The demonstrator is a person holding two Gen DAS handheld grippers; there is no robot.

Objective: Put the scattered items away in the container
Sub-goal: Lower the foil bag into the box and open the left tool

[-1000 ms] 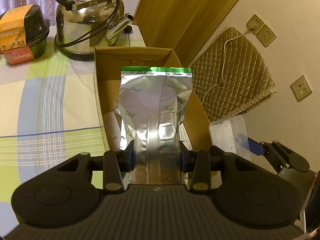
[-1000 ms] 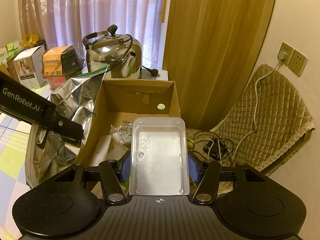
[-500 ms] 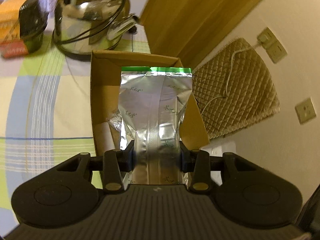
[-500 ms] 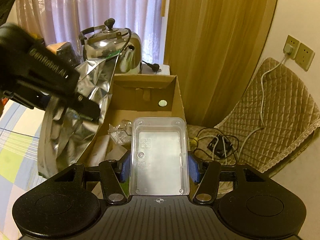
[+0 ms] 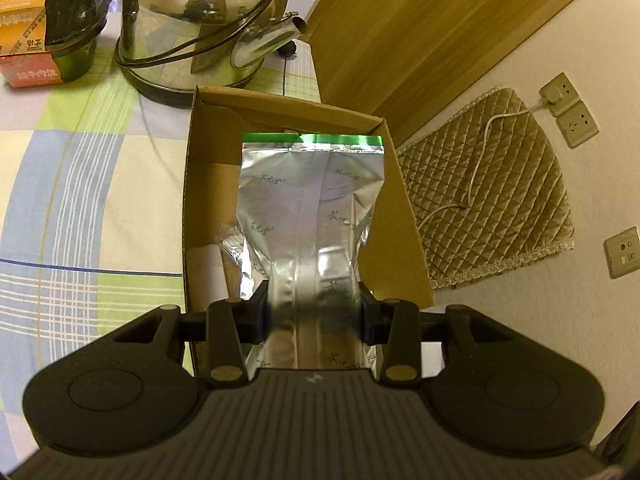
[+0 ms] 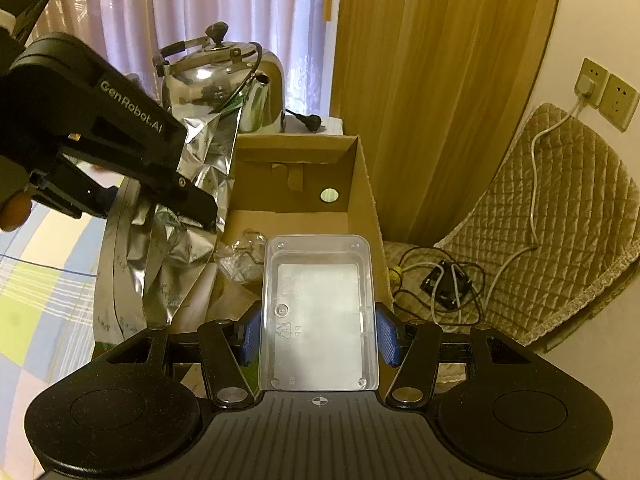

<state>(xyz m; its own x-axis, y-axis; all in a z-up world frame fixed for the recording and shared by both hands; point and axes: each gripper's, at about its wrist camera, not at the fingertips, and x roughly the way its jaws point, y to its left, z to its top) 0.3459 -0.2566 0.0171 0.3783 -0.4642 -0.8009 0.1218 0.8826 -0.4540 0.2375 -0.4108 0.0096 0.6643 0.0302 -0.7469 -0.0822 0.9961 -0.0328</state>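
Observation:
My left gripper (image 5: 314, 316) is shut on a silver foil pouch (image 5: 312, 208) with a green top edge, held above the open cardboard box (image 5: 404, 216). The same pouch (image 6: 180, 208) shows at the left of the right wrist view, hanging over the box's left wall under the left gripper body (image 6: 100, 136). My right gripper (image 6: 318, 336) is shut on a clear plastic tray (image 6: 318, 308), held over the near end of the box (image 6: 360, 184). Inside the box lie a crumpled clear wrapper (image 6: 240, 256) and pale items, partly hidden.
A steel kettle (image 5: 204, 24) stands on the checked tablecloth (image 5: 80, 184) just behind the box. An orange-and-black food bowl (image 5: 44, 20) sits at far left. On the right are a quilted pad (image 6: 560, 216), cables (image 6: 440, 280) on the floor and wall sockets (image 5: 568, 116).
The left gripper moved forward with the pouch, farther over the box and nearer the kettle. The right gripper with the clear tray stayed almost in place.

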